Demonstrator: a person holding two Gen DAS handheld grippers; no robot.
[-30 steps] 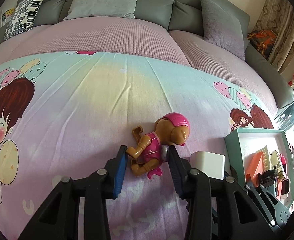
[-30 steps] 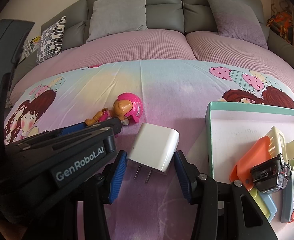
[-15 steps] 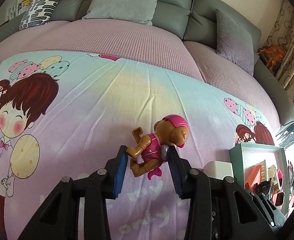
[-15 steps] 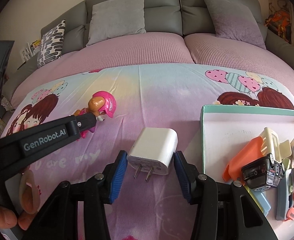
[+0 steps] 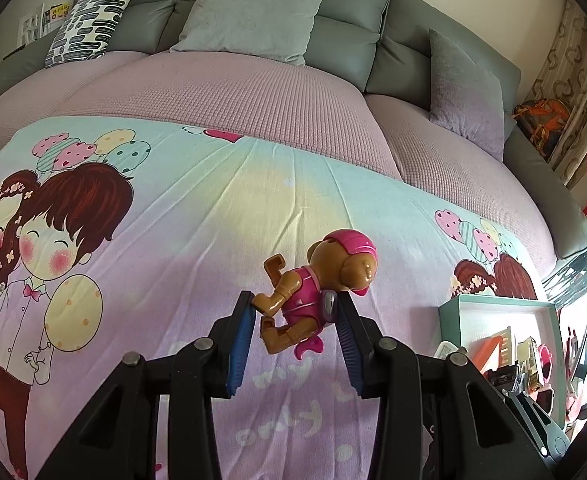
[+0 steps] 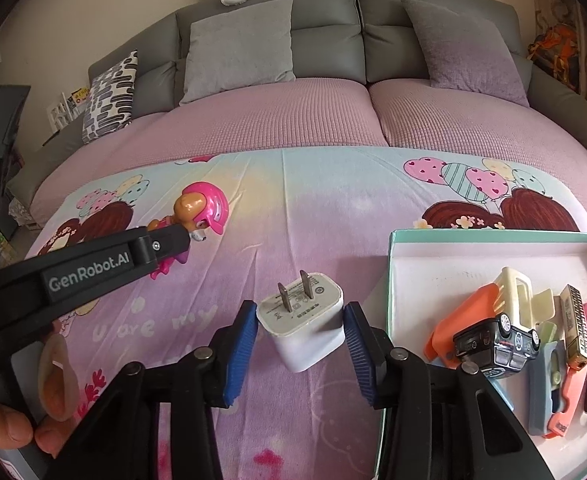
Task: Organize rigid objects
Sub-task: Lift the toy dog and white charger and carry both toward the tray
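A brown toy dog (image 5: 325,280) in a pink helmet and vest hangs above the cartoon blanket, and my left gripper (image 5: 293,300) is shut on its body and legs. The right wrist view shows the same toy dog (image 6: 203,206) at the tip of the left gripper's black finger (image 6: 165,240). A white plug charger (image 6: 305,332), prongs pointing up and away, sits between the blue pads of my right gripper (image 6: 299,312). Its jaws are closing, and both pads press on the charger's sides. A teal-rimmed box (image 6: 493,234) lies to the right.
The box holds a black toy car (image 6: 497,344), an orange piece, a cream clip and several other small items. A grey sofa back with cushions (image 6: 237,48) rises behind the pink cover. A person's hand (image 6: 9,428) shows at the lower left.
Both grippers have risen. The toy dog came up off the blanket in the left gripper. The charger was lifted and tipped so its prongs now point up and away.
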